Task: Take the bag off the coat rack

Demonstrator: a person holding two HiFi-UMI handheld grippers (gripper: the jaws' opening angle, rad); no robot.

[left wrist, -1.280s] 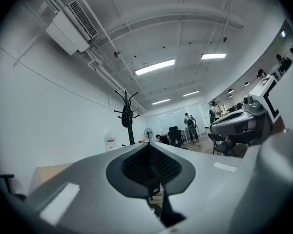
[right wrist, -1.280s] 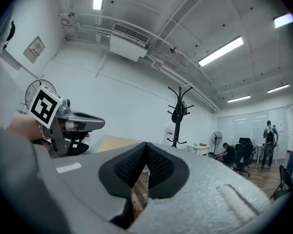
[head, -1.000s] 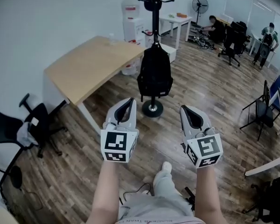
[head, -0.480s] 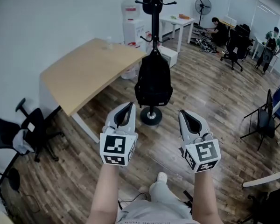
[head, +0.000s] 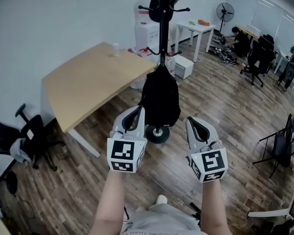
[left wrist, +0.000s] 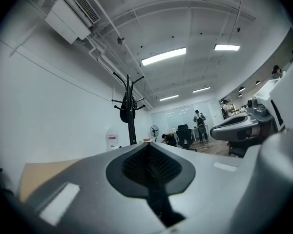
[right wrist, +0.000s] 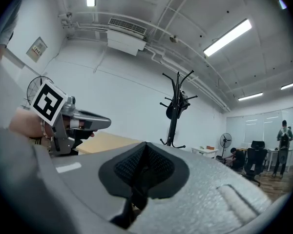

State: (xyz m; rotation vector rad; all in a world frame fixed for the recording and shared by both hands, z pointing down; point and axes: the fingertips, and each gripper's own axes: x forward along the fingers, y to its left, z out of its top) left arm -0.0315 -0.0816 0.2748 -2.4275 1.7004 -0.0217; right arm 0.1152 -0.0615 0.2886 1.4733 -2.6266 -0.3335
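From the head view, the black bag (head: pixel 160 98) hangs by its top from a low hook of the coat rack (head: pixel 162 31). It rests against the pole, clear of the floor, just past the corner of the wooden bench (head: pixel 90 77). The person holds the left gripper (head: pixel 137 109) and the right gripper (head: pixel 190 121) out side by side, both aimed at the rack. I take that for an approach before any reach. The bag sits ahead and between them, nearer the left one, whose tip overlaps the bag's lower edge in this view. I judge they are apart.

In the left gripper view the fingers (left wrist: pixel 135 166) are pressed together with nothing between them. The rack stands beyond, and the bag itself is hidden below the gripper's body.

In the right gripper view the fingers (right wrist: pixel 131 167) are likewise closed and empty. The rack's upper hooks rise ahead, and again the bag is out of sight.
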